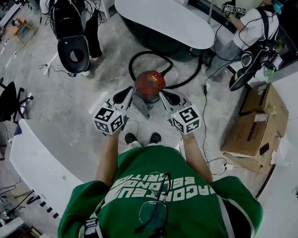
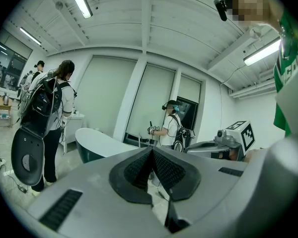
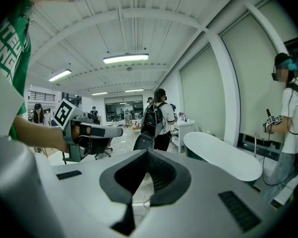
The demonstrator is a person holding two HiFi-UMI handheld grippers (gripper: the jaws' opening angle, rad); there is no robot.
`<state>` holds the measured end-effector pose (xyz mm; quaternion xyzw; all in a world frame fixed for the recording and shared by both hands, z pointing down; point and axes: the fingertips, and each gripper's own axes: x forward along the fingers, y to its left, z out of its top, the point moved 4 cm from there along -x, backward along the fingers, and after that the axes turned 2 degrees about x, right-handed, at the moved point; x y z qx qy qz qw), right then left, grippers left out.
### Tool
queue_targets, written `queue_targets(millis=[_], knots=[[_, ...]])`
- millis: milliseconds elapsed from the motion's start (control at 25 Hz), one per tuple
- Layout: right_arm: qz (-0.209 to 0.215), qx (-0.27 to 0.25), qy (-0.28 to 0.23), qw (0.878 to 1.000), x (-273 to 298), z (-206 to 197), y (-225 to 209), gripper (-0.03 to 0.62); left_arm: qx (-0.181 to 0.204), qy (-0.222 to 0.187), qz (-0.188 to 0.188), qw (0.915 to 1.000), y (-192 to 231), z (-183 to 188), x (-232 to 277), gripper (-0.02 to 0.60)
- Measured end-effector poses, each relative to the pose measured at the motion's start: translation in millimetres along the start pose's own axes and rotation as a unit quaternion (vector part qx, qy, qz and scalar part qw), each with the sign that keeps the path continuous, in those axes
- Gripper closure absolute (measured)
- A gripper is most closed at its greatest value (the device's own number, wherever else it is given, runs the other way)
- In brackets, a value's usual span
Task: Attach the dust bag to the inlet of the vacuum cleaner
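Top of vacuum cleaner [image 1: 149, 99] obscured, inlet unreadable. Tips of left gripper [image 1: 130, 92] and right gripper [image 1: 164, 94] cover its 2 sides. Far end of hose [image 1: 131, 63] lost under tub [image 1: 164, 14]. Left edge cuts office chair [image 1: 7, 100].

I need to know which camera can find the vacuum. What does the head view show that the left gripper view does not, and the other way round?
Only the head view: the red vacuum cleaner on the floor with its black hose, and the cardboard boxes. Only the left gripper view: the ceiling lights, and the jaws of the left hand-held gripper up close, shut together with nothing between them. Both: the white bathtub and the right hand-held gripper.
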<state>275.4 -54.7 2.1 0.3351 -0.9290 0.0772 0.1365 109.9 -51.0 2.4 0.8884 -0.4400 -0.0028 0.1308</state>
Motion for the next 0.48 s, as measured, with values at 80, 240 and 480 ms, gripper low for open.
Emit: queue_targets(millis=[80, 240, 480], knots=[[-0.001, 0.000, 0.002, 1.000, -0.5, -0.5, -0.5, 0.586, -0.001, 0.001, -0.002, 1.0000, -0.8, -0.1, 1.1, 0.578], [-0.004, -0.002, 0.005, 1.000, -0.3, -1.5, 2.2, 0.586, -0.001, 0.001, -0.007, 1.0000, -0.9, -0.9, -1.2, 0.577], [-0.009, -0.001, 0.007, 1.000, 7.1, -2.8, 0.5, 0.586, -0.001, 0.001, -0.010, 1.0000, 6.4, -0.6, -0.9, 0.577]])
